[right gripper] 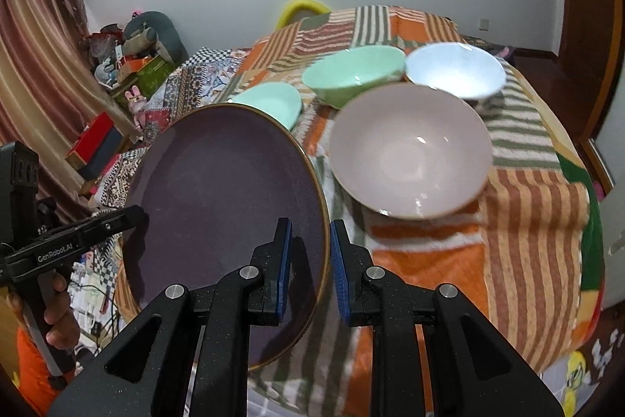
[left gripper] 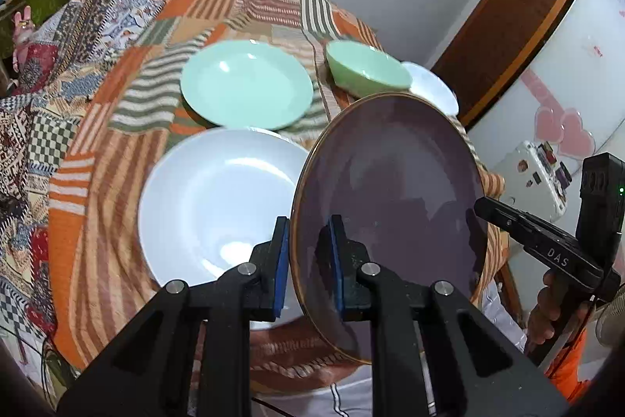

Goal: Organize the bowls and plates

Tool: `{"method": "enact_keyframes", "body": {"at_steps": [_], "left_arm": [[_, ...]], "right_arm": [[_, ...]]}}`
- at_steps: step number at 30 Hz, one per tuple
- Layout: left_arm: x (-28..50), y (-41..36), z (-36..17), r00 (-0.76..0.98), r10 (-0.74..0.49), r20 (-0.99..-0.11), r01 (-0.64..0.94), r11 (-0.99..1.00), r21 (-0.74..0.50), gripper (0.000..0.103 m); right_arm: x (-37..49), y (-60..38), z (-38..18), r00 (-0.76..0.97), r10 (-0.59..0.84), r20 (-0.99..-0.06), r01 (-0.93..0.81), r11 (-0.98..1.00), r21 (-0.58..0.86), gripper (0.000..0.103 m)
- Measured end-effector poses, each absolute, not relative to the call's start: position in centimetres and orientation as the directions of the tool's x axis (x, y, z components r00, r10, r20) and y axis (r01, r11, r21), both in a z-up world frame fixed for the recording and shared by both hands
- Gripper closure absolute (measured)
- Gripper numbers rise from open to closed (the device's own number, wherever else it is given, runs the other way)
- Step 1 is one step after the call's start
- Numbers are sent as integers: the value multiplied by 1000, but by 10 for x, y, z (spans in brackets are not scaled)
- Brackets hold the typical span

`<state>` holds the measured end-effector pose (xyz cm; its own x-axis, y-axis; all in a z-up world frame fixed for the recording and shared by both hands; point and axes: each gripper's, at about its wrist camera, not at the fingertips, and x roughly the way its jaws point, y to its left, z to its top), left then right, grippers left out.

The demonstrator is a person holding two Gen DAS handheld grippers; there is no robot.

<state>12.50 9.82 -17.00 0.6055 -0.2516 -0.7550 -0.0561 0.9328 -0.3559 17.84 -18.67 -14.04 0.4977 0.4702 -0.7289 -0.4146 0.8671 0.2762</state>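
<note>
Nearest the lens in both views, the purple plate (left gripper: 390,206) is held tilted, lifted off the worktop (left gripper: 101,221) with its patchwork cloth. The left tool (left gripper: 309,253) is closed on the plate's rim at about seven o'clock of that plate, one blue pad on each face. In the right wrist view the right tool (right gripper: 311,256) straddles the same plate's (right gripper: 222,213) opposite edge; a narrow gap shows beside the outer pad, so whether it pinches the rim cannot be told.

Little sorting appears done. The white plate (left gripper: 218,206) lies flat at nine o'clock of the purple plate, and the mint plate (left gripper: 246,83) lies beyond it at twelve o'clock, the two just beside each other, neither stacked. The green bowl (right gripper: 351,75), the white bowl (right gripper: 455,71) and the pink bowl (right gripper: 410,149) stand singly in a close cluster at one to two o'clock in the right wrist view, none nested.

As a judgement, the first plate is in transit, probably toward the white plate. Stacking of the remaining plates and nesting of all three bowls is left.
</note>
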Motion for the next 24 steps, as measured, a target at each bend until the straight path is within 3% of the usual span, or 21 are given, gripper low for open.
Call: {"method": "enact_keyframes", "body": {"at_steps": [24], "left_arm": [[157, 28, -235, 407, -281, -869, -4, 951, -309, 86]], "right_arm": [[172, -252, -201, 413, 423, -806, -292, 900, 323, 84]]}}
